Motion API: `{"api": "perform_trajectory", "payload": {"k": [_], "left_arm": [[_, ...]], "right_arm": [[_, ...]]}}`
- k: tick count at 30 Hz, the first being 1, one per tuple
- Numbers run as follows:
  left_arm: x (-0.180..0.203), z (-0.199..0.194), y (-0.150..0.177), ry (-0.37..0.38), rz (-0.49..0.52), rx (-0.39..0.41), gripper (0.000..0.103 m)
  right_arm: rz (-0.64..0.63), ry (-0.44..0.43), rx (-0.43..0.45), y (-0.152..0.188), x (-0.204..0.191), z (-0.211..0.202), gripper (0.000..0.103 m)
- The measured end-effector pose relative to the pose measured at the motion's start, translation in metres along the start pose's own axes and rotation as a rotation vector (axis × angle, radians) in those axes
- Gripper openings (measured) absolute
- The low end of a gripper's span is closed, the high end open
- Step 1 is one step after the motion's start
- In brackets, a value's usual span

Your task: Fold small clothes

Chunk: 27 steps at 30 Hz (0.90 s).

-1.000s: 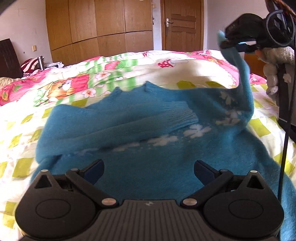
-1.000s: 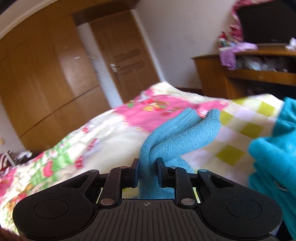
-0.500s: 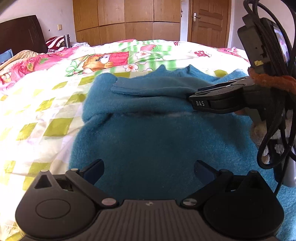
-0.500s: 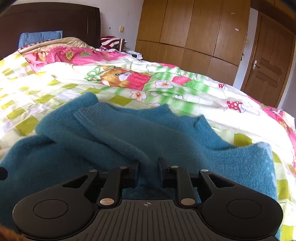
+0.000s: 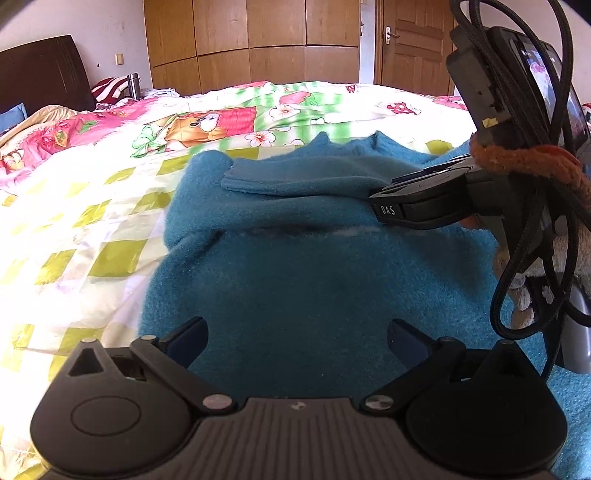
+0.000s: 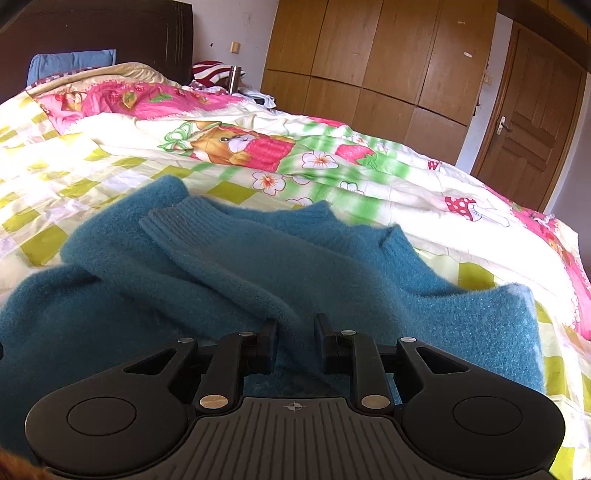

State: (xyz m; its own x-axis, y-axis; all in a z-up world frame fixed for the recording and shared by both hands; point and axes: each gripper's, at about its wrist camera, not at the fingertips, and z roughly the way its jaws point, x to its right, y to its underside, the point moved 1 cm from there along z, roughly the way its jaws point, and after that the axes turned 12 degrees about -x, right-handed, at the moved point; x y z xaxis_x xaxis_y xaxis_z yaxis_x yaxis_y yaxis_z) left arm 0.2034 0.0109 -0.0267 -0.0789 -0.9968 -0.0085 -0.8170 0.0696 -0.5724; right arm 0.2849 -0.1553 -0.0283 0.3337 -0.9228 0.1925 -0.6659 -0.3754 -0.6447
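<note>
A small blue knit sweater [image 5: 295, 266] lies on the bed with both sleeves folded across its chest; it also shows in the right wrist view [image 6: 229, 266]. My left gripper [image 5: 297, 338] is open and empty, low over the sweater's lower body. My right gripper [image 6: 294, 343] is narrowly closed on the folded right sleeve [image 6: 240, 280], resting on the sweater. In the left wrist view the right gripper [image 5: 413, 199] reaches in from the right onto the sleeve [image 5: 295, 179].
The bed has a quilt [image 6: 288, 155] with yellow checks and pink and green cartoon prints. A dark headboard [image 6: 110, 33], a blue pillow [image 6: 70, 64], wooden wardrobes [image 5: 251, 40] and a door [image 6: 528, 122] stand beyond. Cables [image 5: 528, 258] hang by the right gripper.
My right gripper carried the right sleeve from high at the right down and across onto the sweater's chest. My left gripper stayed open and turned a little to the left.
</note>
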Motion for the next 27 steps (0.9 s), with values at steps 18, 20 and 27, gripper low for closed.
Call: {"api": "perform_trajectory", "payload": {"k": [18,20,27], "left_arm": [[-0.015,0.011,0.012,0.04,-0.065,0.015,0.103],[-0.015,0.012,0.014,0.042,-0.058,0.018,0.103],[-0.021,0.014,0.017,0.064,-0.072,0.025,0.103]], "right_arm": [[-0.138,0.027,0.047,-0.019,-0.025,-0.001,0.028],[-0.183,0.02,0.05,-0.026,-0.035,0.003,0.032],[-0.32,0.007,0.022,-0.053,-0.078,0.029,0.029]]}}
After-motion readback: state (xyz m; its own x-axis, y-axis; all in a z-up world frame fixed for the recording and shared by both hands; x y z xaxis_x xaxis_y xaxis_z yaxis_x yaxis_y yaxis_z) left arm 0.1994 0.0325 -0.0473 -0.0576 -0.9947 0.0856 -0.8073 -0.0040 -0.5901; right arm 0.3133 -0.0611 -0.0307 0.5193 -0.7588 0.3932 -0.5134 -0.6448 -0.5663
